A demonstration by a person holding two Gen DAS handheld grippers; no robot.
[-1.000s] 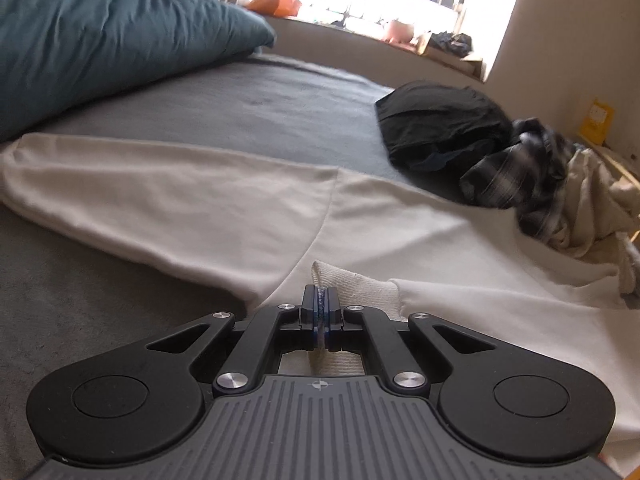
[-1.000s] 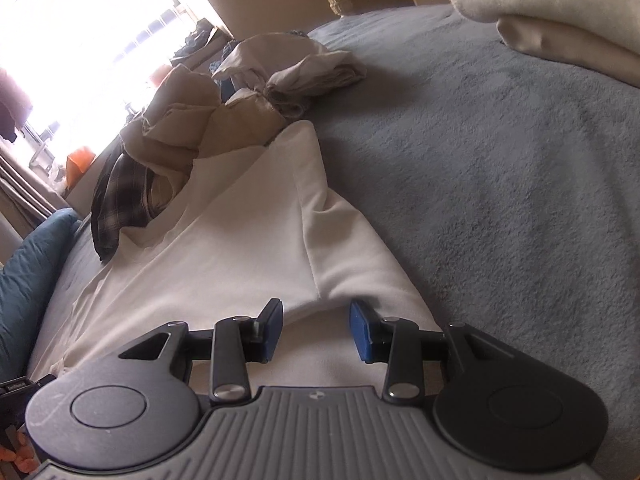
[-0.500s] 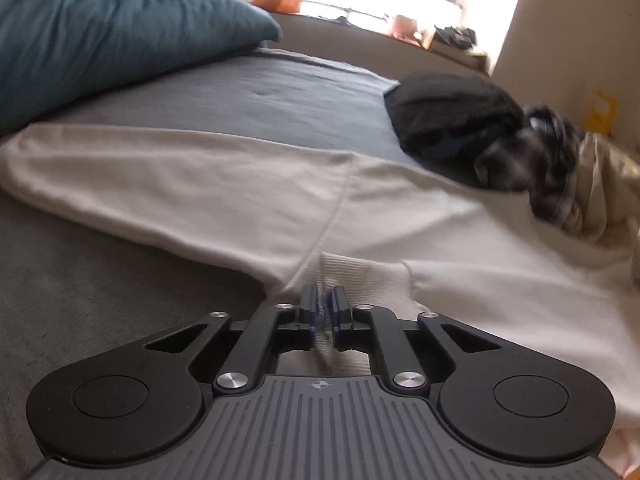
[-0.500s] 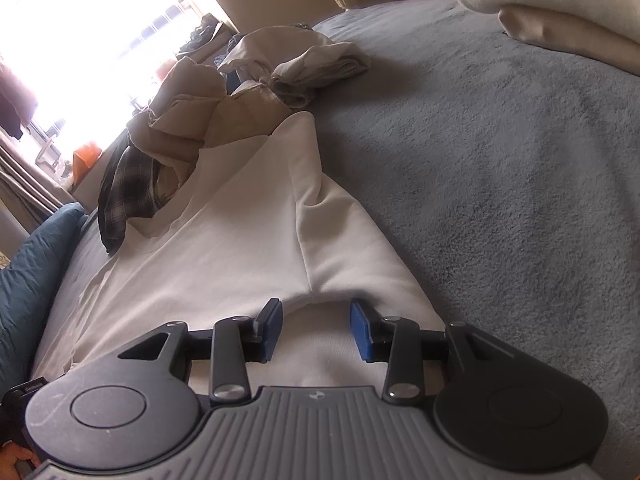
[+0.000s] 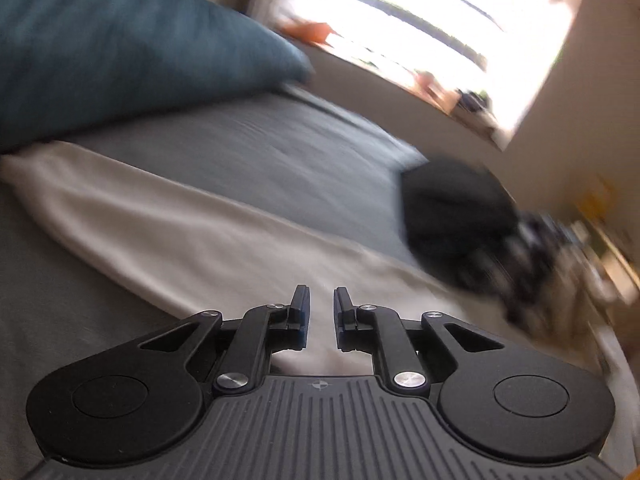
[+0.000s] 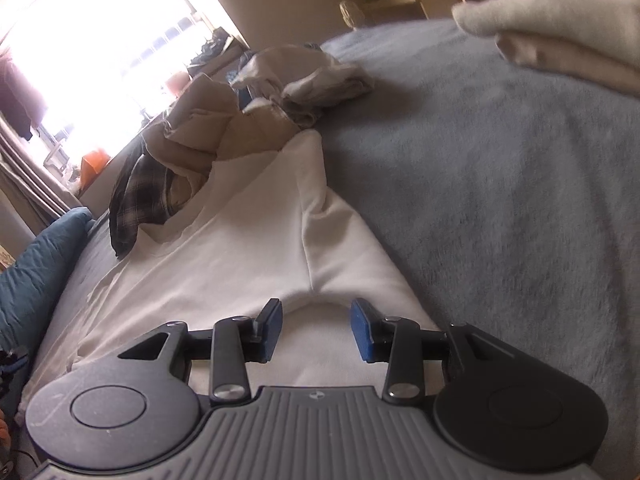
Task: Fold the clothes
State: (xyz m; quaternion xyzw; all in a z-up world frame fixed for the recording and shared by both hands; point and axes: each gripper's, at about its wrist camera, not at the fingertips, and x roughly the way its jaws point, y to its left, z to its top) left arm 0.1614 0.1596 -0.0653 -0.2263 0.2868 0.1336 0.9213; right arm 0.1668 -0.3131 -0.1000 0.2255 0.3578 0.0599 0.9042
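Sweatshirt, cream, soft fleece, lies spread flat on my grey bed. I note left gripper parted, holding nothing; right gripper wide apart above the hem.

Motion-blurred dark clothes pile; folded stack cut off at edge
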